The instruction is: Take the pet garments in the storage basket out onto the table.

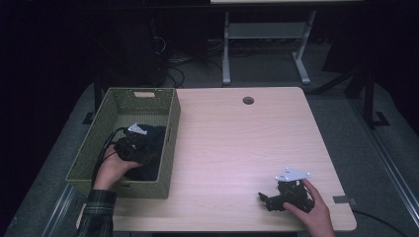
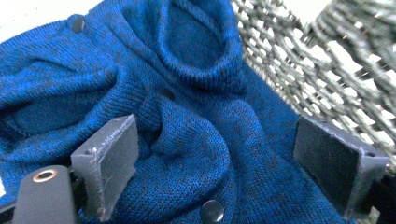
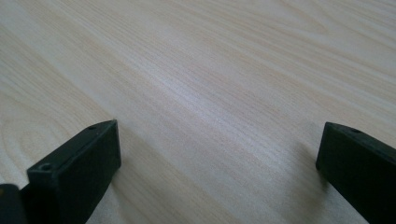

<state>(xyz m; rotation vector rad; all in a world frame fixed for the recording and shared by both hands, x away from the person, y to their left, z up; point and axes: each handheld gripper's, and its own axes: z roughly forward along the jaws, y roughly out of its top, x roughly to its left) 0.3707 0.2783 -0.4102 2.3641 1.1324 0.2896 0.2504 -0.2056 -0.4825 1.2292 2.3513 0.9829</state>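
Observation:
A blue knitted garment (image 2: pixel 187 116) with dark buttons lies crumpled inside a green woven basket (image 1: pixel 170 129) at the table's left. My left gripper (image 1: pixel 132 143) is down in the basket, open, its jaws wide on either side of a raised fold of the knit (image 2: pixel 210 154). The garment looks dark in the high view (image 1: pixel 153 148). My right gripper (image 1: pixel 276 200) rests low near the table's front right, open, with bare wood (image 3: pixel 210 93) between its jaws.
The basket wall (image 2: pixel 303 74) runs close along the right of the left gripper's jaws. A round cable hole (image 1: pixel 248 100) sits near the table's far edge. Beyond the table stand a desk frame (image 1: pixel 267 44) and cables on the floor.

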